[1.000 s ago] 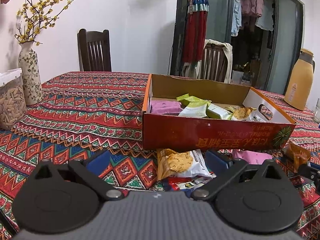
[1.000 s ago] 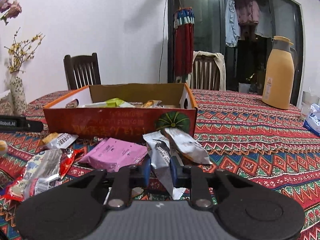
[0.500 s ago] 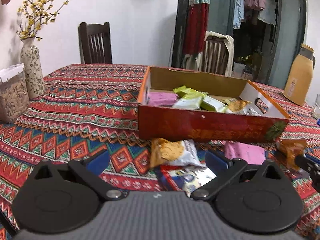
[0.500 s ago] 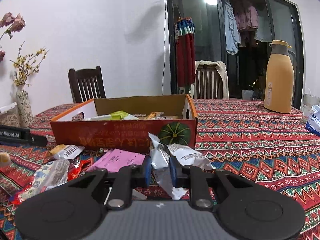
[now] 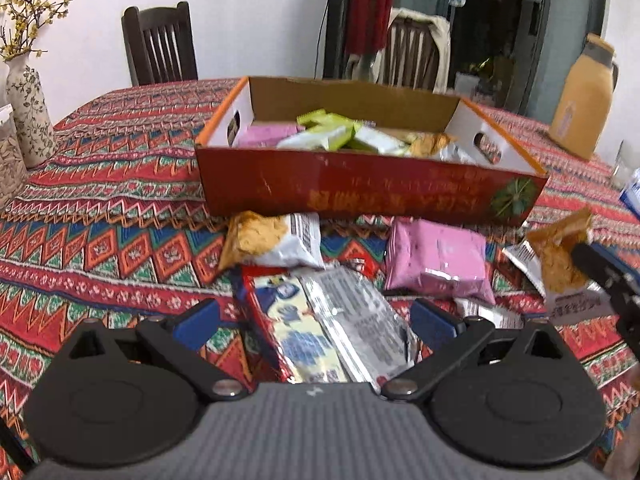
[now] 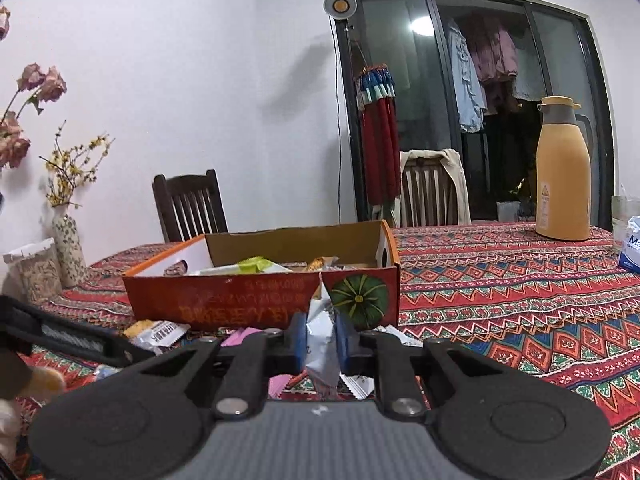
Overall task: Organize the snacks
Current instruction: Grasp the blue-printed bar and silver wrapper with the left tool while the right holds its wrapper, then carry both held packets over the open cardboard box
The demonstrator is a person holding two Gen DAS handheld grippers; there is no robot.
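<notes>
A red cardboard box (image 5: 372, 188) with several snack packets inside stands on the patterned tablecloth; it also shows in the right wrist view (image 6: 260, 300). My left gripper (image 5: 316, 322) is open, low over a red-and-blue packet (image 5: 288, 320) and a silver packet (image 5: 356, 316). An orange-and-white packet (image 5: 272, 242) and a pink packet (image 5: 436, 260) lie by the box front. My right gripper (image 6: 322, 340) is shut on a silver snack packet (image 6: 322, 344), held above the table before the box; it shows at the right of the left view holding the packet (image 5: 560, 256).
A yellow thermos (image 6: 564, 172) and a tissue pack (image 6: 632, 246) stand at the right. A flower vase (image 5: 28, 116) and a jar (image 6: 38, 276) stand at the left. Two chairs (image 5: 160, 44) stand behind the table.
My left gripper has risen and tilted down over the loose packets. My right gripper has lifted the silver packet off the table and risen.
</notes>
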